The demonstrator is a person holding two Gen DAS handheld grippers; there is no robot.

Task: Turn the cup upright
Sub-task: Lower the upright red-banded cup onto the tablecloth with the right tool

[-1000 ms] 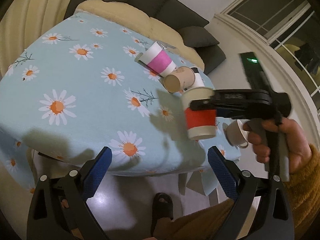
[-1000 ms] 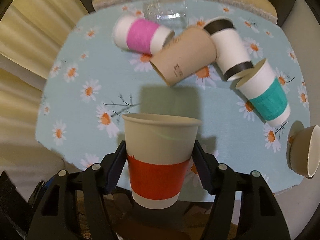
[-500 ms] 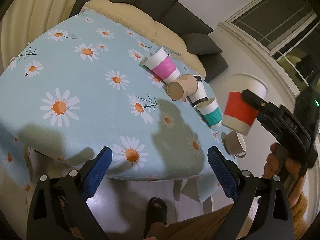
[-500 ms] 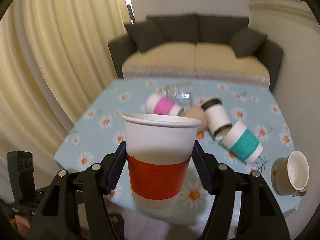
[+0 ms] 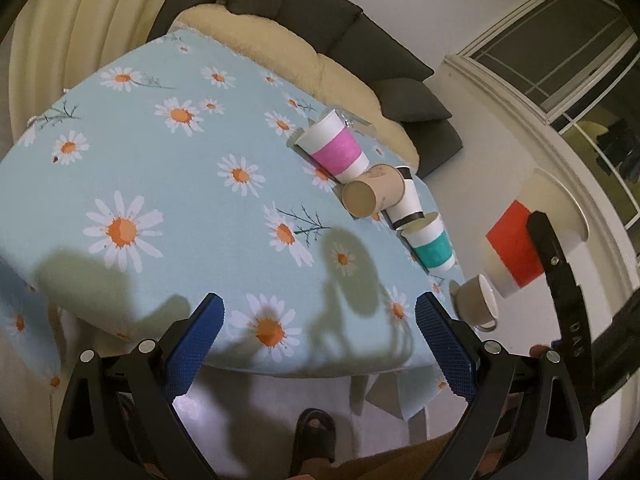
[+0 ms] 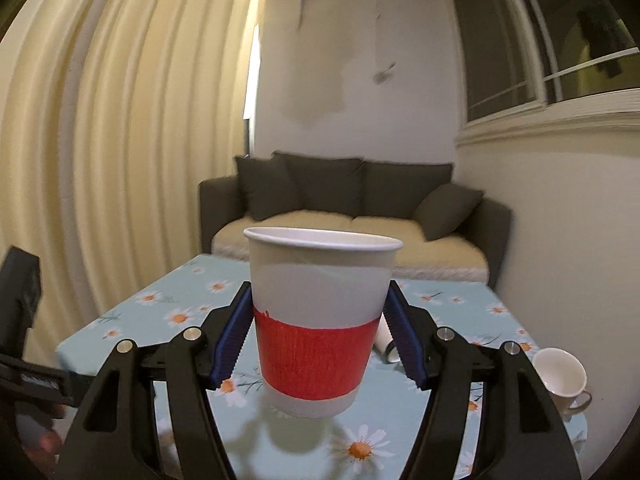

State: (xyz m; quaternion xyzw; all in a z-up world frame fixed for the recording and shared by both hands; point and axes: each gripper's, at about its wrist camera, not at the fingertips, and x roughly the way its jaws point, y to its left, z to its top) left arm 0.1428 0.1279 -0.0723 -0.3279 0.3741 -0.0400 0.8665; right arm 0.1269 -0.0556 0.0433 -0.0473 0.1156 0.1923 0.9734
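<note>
My right gripper (image 6: pixel 316 340) is shut on a white paper cup with a red sleeve (image 6: pixel 318 336). It holds the cup mouth up, in the air above the near edge of the daisy tablecloth (image 6: pixel 192 312). In the left wrist view the same cup (image 5: pixel 528 240) hangs at the right, off the table's right side, tilted, with one right finger across it. My left gripper (image 5: pixel 320 344) is open and empty, just off the table's near edge (image 5: pixel 280 368).
Lying on the table are a pink-sleeved cup (image 5: pixel 334 148), a brown cup (image 5: pixel 374 196), a black-banded cup (image 5: pixel 408 208) and a teal-sleeved cup (image 5: pixel 430 246). A white ceramic cup (image 5: pixel 476 300) sits at the right corner. A sofa (image 6: pixel 352 216) stands behind.
My right gripper has lifted the red-sleeved cup up and off to the right, away from the table. Its camera now looks level at the sofa and wall. My left gripper stayed open.
</note>
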